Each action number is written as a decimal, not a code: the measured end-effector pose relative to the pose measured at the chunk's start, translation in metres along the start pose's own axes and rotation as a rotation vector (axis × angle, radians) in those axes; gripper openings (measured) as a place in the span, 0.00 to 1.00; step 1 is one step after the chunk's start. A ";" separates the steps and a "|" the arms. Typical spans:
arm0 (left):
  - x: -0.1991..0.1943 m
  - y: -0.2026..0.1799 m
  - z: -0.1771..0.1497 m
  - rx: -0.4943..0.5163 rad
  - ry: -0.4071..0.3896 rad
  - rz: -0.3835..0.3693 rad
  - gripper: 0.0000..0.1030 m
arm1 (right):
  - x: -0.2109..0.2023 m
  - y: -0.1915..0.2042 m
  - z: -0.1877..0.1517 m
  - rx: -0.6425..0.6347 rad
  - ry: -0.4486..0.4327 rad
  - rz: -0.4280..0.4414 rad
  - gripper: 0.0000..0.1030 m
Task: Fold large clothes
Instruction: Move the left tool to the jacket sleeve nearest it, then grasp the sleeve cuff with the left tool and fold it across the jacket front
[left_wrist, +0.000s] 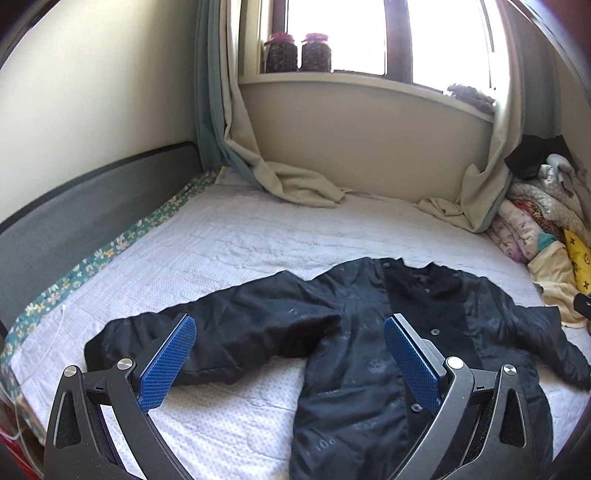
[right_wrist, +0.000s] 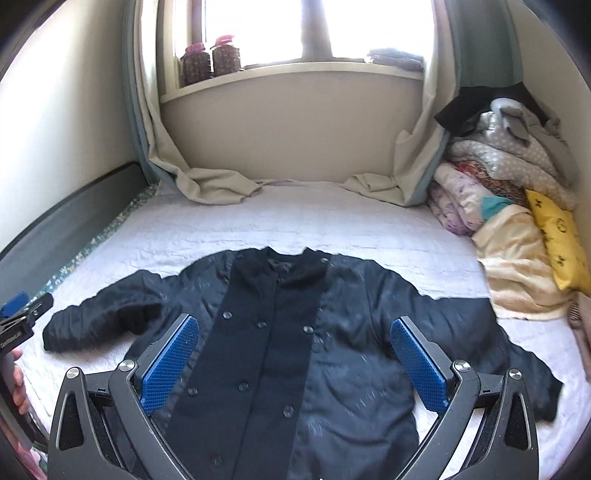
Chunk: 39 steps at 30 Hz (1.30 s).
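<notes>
white quilted bed (right_wrist: 332, 221), dark jacket (right_wrist: 280, 332) spread flat, faint print unreadable, both grippers' fingers apart

A jacket (right_wrist: 280, 332) lies flat on the bed (right_wrist: 332, 225), folded bedding (right_wrist: 506, 206) stacked right, window sill (right_wrist: 295, 72) behind

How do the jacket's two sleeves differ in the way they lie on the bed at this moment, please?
The left sleeve looks bunched and wrinkled, with its cuff ending near the floral edge of the bed; the right sleeve lies smoother and reaches toward the pile of bedding. The left sleeve runs nearly sideways, whereas the right sleeve slopes down toward the camera. Both are dark, spread out from the jacket, and unfolded.
</notes>
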<state>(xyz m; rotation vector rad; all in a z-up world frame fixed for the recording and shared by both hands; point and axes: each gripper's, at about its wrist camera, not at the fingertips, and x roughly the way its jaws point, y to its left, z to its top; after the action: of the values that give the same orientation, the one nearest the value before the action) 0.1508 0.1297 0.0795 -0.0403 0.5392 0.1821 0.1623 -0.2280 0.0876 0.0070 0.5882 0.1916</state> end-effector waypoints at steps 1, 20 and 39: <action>0.005 0.001 -0.003 0.002 0.009 0.007 1.00 | 0.005 -0.001 -0.001 0.000 -0.006 0.010 1.00; 0.080 0.051 -0.034 -0.203 0.235 0.085 0.99 | 0.096 -0.004 -0.040 0.040 0.169 0.000 1.00; 0.106 0.189 -0.065 -0.680 0.396 -0.041 0.99 | 0.073 -0.020 -0.029 0.093 0.120 0.017 1.00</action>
<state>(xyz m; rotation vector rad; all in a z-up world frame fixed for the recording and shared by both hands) 0.1724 0.3266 -0.0286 -0.7613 0.8498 0.3145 0.2091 -0.2357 0.0225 0.0906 0.7170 0.1816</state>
